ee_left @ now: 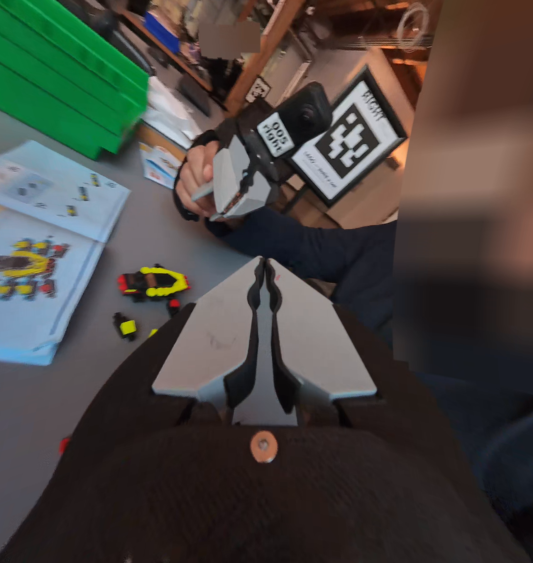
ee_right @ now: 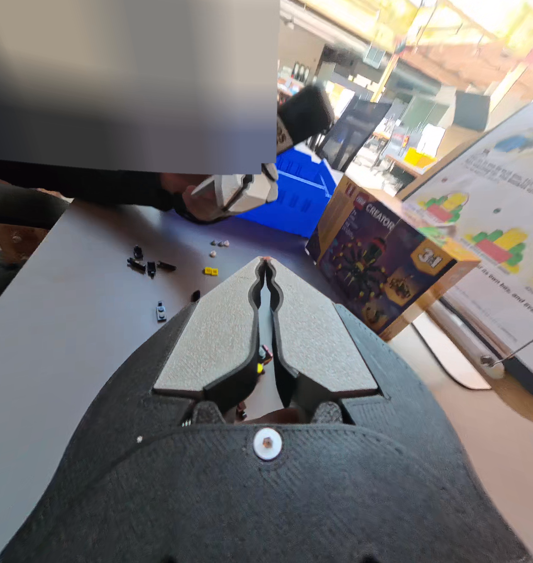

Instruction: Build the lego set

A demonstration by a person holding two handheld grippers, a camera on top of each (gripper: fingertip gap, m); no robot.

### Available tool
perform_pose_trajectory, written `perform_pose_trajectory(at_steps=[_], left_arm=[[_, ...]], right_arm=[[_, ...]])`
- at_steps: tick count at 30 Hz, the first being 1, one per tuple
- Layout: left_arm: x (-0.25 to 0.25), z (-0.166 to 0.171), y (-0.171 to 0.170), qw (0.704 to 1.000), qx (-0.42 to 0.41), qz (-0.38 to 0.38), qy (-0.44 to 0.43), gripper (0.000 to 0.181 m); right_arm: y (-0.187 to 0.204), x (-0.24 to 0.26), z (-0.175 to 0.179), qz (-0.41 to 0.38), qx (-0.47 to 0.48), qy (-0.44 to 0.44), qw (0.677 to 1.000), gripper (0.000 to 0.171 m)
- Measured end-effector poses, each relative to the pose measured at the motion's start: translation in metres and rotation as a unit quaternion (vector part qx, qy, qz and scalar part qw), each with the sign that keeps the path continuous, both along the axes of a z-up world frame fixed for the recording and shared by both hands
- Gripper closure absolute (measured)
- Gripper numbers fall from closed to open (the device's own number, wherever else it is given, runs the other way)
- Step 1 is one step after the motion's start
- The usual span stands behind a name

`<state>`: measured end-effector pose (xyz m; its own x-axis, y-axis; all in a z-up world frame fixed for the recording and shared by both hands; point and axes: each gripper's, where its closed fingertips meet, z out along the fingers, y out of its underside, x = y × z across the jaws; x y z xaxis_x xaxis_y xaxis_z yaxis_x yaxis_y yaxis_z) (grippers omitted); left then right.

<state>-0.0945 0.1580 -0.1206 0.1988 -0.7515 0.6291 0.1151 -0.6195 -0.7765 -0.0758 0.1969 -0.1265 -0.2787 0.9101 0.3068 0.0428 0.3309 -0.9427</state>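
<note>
A partly built yellow, black and red lego model [ee_left: 154,281] lies on the grey table [ee_left: 167,231], left of my left gripper [ee_left: 265,262]. That gripper is shut with nothing visible in it, and it is held above the table. My right gripper [ee_right: 265,260] is shut; a small reddish speck shows at its tips, and I cannot tell if it is a piece. It also shows in the left wrist view [ee_left: 225,213], in a hand. Loose black pieces [ee_right: 149,265], a yellow plate [ee_right: 211,270] and small grey round pieces [ee_right: 219,243] lie ahead of the right gripper. The left gripper [ee_right: 225,210] is beyond them.
An open instruction booklet [ee_left: 30,274] lies at the left, with green bins [ee_left: 61,76] behind it. A black and yellow piece [ee_left: 126,327] lies near the model. A blue bin [ee_right: 295,195], a lego box [ee_right: 381,262] and a leaning poster board [ee_right: 487,243] stand at the right.
</note>
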Motion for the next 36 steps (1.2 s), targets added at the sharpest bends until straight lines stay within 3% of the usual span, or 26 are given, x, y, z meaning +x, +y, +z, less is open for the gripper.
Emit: perform_pose_trajectory(at_steps=[3,5,7,14,23,30,36], left_arm=[[-0.011,-0.017,0.011,0.996,0.007,0.048,0.078,0.181],[-0.021,-0.029,0.018,0.988,0.008,0.078,0.136,0.165],[-0.029,-0.039,0.021,0.976,0.019,0.097,0.194,0.161],[-0.039,-0.073,0.012,0.940,0.013,0.082,0.332,0.157],[-0.025,-0.093,-0.009,0.931,-0.010,0.011,0.364,0.158],[-0.016,-0.099,-0.015,0.929,-0.011,-0.017,0.369,0.159],[-0.017,-0.099,-0.022,0.930,-0.008,-0.035,0.366,0.160]], right_arm=[[0.003,-0.008,-0.030,-0.008,-0.020,-0.084,0.996,0.171],[0.001,-0.012,-0.051,-0.015,-0.021,-0.143,0.989,0.165],[-0.006,-0.014,-0.069,-0.014,-0.007,-0.192,0.981,0.162],[-0.016,-0.020,-0.102,-0.052,0.146,-0.257,0.954,0.163],[-0.014,-0.026,-0.122,-0.068,0.199,-0.304,0.929,0.167],[-0.026,-0.026,-0.123,-0.020,0.211,-0.319,0.924,0.170],[-0.043,-0.007,-0.100,0.024,0.207,-0.303,0.930,0.170]])
